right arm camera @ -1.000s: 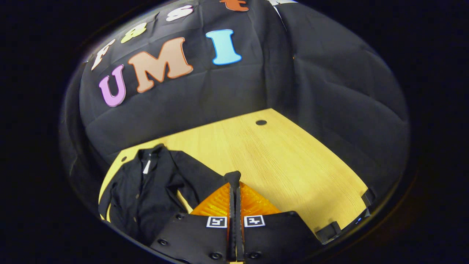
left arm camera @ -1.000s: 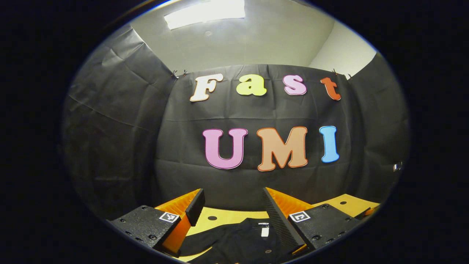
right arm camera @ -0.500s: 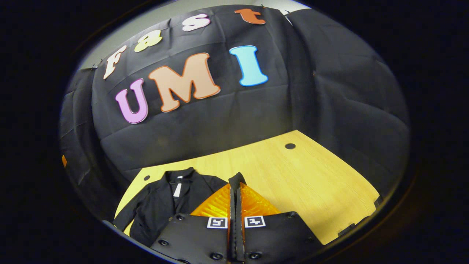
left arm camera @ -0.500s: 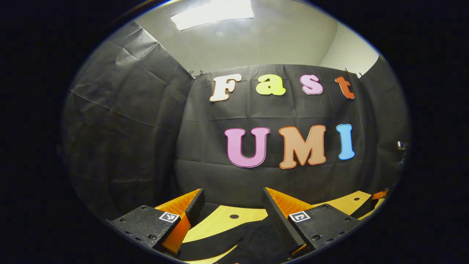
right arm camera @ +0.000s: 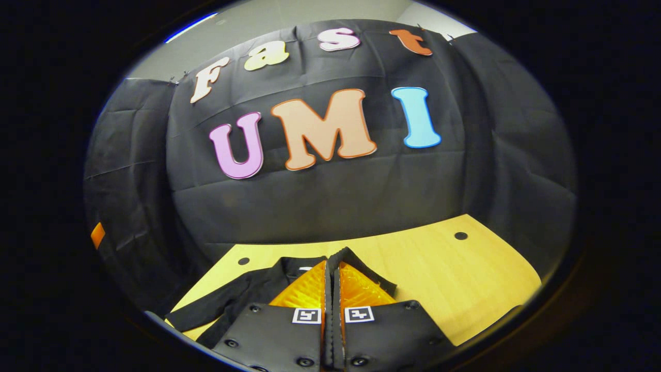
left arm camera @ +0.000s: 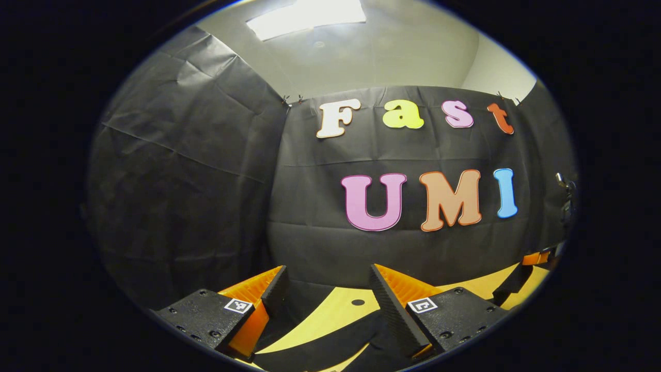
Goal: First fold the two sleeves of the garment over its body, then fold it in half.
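The right gripper (right arm camera: 332, 258) is pressed closed on a fold of the black garment (right arm camera: 242, 294), which extends toward 8 o'clock across the wooden table (right arm camera: 439, 274), while the left gripper (left arm camera: 328, 284) is spread wide above that garment's sleeve (left arm camera: 320, 346).

Nothing readable here — only square black-and-white markers (right arm camera: 306, 315) on the right gripper (right arm camera: 333, 258), bearing no legible characters.

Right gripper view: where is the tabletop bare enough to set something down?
Bare wood runs right of the right claw to the table edge, past the round hole. The left side is crowded by the black jacket.
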`<state>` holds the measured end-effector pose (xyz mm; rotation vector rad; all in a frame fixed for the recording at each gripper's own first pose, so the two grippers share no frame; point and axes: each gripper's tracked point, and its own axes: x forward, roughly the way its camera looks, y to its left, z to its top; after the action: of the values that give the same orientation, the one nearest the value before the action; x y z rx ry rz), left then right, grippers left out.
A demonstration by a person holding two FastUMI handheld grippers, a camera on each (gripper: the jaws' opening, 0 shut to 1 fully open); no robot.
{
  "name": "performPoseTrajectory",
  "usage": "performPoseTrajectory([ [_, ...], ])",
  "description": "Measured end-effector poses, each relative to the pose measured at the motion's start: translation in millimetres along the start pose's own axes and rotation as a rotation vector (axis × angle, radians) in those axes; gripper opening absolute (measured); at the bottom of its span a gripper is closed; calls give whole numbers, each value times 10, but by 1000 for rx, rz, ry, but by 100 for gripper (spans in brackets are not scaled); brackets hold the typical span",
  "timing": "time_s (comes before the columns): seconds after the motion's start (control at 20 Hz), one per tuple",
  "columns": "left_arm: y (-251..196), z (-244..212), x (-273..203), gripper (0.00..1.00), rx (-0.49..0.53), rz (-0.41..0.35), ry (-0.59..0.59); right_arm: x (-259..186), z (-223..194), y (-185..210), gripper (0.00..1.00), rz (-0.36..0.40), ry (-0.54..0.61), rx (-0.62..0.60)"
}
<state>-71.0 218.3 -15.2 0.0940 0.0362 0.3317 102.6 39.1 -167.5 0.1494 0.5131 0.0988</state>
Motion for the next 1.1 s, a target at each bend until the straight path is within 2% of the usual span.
performPoseTrajectory([
  [0.15, 262, -101, 92, 92, 1, 19, 20, 139, -27, 308, 0, 25, 14, -28],
  [0.2, 353, -147, 110, 92, 3, 28, 26, 186, -43, 411, 2, 34, 20, -36],
  [0.6, 887, -376, 249, 92, 20, 85, 69, 591, -213, 1179, 2, 114, 75, -114],
  [0.65, 932, -411, 264, 92, 22, 88, 78, 641, -267, 1268, 5, 127, 91, -122],
  [0.7, 960, -436, 254, 92, 16, 84, 81, 693, -323, 1351, 2, 136, 107, -129],
  [0.85, 1080, -559, 244, 92, 11, 95, 111, 949, -478, 1618, 2, 164, 179, -148],
  [1.0, 1203, -700, 211, 93, 18, 103, 153, 1007, -670, 1831, 2, 197, 228, -167],
  [1.1, 1234, -806, 193, 93, 11, 91, 182, 1024, -718, 1948, 2, 231, 253, -132],
])
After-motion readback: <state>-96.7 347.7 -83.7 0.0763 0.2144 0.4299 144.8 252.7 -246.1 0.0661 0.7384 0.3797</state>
